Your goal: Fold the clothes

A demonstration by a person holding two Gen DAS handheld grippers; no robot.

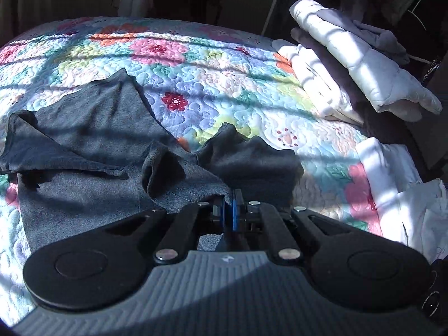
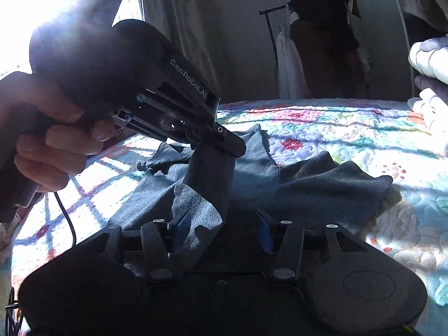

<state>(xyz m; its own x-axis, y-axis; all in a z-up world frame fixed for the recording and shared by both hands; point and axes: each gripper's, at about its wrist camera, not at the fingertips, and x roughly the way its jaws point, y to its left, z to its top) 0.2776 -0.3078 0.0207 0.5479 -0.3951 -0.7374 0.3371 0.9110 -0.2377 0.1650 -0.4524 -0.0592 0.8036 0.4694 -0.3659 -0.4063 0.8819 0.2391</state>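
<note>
A dark grey garment (image 1: pixel 92 151) lies crumpled on the floral quilt (image 1: pixel 212 84). My left gripper (image 1: pixel 233 204) is shut on an edge of the garment, its blue pads pressed together. In the right wrist view the left gripper (image 2: pixel 224 140) holds a strip of the grey garment (image 2: pixel 207 184) lifted above the bed. My right gripper (image 2: pixel 224 232) is open just below that strip; the cloth hangs down between its blue pads (image 2: pixel 264 233), touching the left one.
Folded white padded bedding (image 1: pixel 358 64) is stacked at the quilt's right edge, with more white cloth (image 1: pixel 397 184) nearer. A clothes rack (image 2: pixel 316 44) stands behind the bed. Strong window light falls from the left.
</note>
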